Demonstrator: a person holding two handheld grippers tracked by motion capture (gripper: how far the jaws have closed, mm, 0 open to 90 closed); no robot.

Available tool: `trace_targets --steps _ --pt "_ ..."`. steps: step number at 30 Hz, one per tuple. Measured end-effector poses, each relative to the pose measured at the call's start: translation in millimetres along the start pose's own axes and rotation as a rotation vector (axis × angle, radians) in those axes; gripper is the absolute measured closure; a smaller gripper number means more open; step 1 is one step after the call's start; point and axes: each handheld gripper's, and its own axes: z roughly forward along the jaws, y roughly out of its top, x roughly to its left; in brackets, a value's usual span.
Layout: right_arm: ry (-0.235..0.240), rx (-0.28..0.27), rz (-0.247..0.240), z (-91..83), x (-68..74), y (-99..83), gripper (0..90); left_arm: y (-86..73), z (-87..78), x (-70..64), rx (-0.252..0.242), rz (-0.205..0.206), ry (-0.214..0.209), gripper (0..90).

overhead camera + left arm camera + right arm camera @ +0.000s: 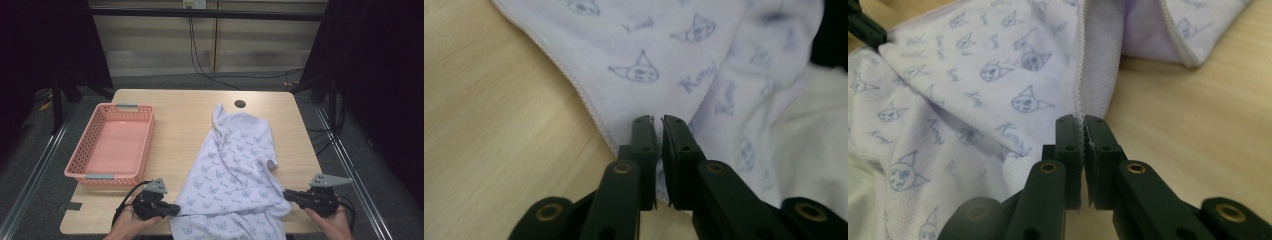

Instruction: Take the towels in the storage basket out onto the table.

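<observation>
A white garment with small blue cat-face prints lies spread on the wooden table, its lower part hanging over the near edge. My left gripper is shut on the garment's left hem near the front edge. My right gripper is shut on the stitched right hem. In the left gripper view the jaws pinch the cloth at its scalloped border. In the right gripper view the cloth folds over beside the jaws. A hand holds each gripper.
A pink plastic basket stands empty on the table's left side. A dark round hole sits near the far edge. Cables trail on the floor behind the table. Bare wood lies between basket and garment.
</observation>
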Motion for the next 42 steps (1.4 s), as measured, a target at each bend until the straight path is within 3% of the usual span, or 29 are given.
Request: trace_targets --steps 1,5,6,8,11,13,15,16,17,18,20,23,27,30,32,33,36,39,41,42 --pt "-0.001 0.0 0.002 -3.1 0.7 -3.5 83.6 3.4 0.1 2.1 -0.028 -0.004 -0.013 80.4" --pt "-0.016 -0.005 0.002 -5.9 -0.2 -6.7 71.2 27.0 9.5 16.2 -0.09 -0.005 0.055 72.7" --pt "-0.014 -0.011 -0.003 -5.3 -0.6 -5.0 67.5 34.1 14.3 21.1 -0.094 -0.014 0.071 70.6" --pt "-0.018 -0.026 -0.003 -3.8 -2.1 -0.7 56.9 48.4 24.1 28.3 -0.107 0.008 0.097 68.8" --pt "-0.011 -0.038 -0.01 2.7 -4.0 8.1 46.6 69.1 37.7 40.0 -0.093 0.013 0.123 67.8" --pt "-0.015 -0.047 -0.007 9.7 -7.3 16.3 43.1 77.7 47.5 47.6 -0.103 0.007 0.117 68.0" --pt "-0.024 -0.052 -0.009 17.9 -11.4 26.0 38.9 80.1 57.7 51.7 -0.096 0.007 0.139 68.5" --pt "-0.026 -0.053 -0.006 21.9 -12.9 31.2 38.8 79.5 62.4 52.0 -0.065 0.023 0.149 70.9" --pt "-0.031 -0.062 -0.01 25.6 -14.3 36.2 37.9 78.0 63.7 49.2 -0.048 0.058 0.185 76.0" --pt "-0.027 -0.071 -0.011 28.9 -15.9 40.8 37.4 78.0 62.3 47.7 -0.03 0.062 0.193 81.9" --pt "-0.029 -0.083 -0.012 35.4 -19.7 49.3 35.6 73.9 55.7 45.7 0.007 0.063 0.183 87.2" --pt "-0.022 -0.087 -0.016 44.8 -22.9 58.3 35.6 56.4 42.2 38.7 0.015 0.052 0.169 88.0" --pt "-0.035 -0.073 -0.03 57.6 -20.1 62.3 38.3 24.8 16.9 22.0 0.041 0.035 0.146 86.9" --pt "-0.048 -0.047 -0.043 67.6 -20.4 61.9 41.1 8.7 4.1 17.5 0.016 0.015 0.125 81.1" --pt "-0.063 -0.032 -0.047 74.9 -24.1 62.6 45.1 10.7 2.4 20.5 -0.019 -0.006 0.119 73.2" --pt "-0.063 -0.027 -0.044 78.1 -25.8 63.6 59.7 14.7 3.3 23.1 -0.04 -0.015 0.119 69.1" --pt "-0.068 -0.032 -0.031 79.0 -27.7 66.0 86.2 29.7 10.2 31.1 -0.088 -0.015 0.143 63.5" --pt "-0.044 -0.049 -0.023 65.7 -25.1 62.8 89.3 44.3 22.3 39.1 -0.102 -0.009 0.152 64.8" --pt "-0.023 -0.065 -0.024 52.8 -20.2 56.9 89.4 49.0 30.2 40.4 -0.075 0.005 0.166 69.7" --pt "-0.011 -0.066 -0.02 45.9 -17.6 53.1 89.4 48.5 34.4 39.2 -0.039 0.008 0.169 73.2"
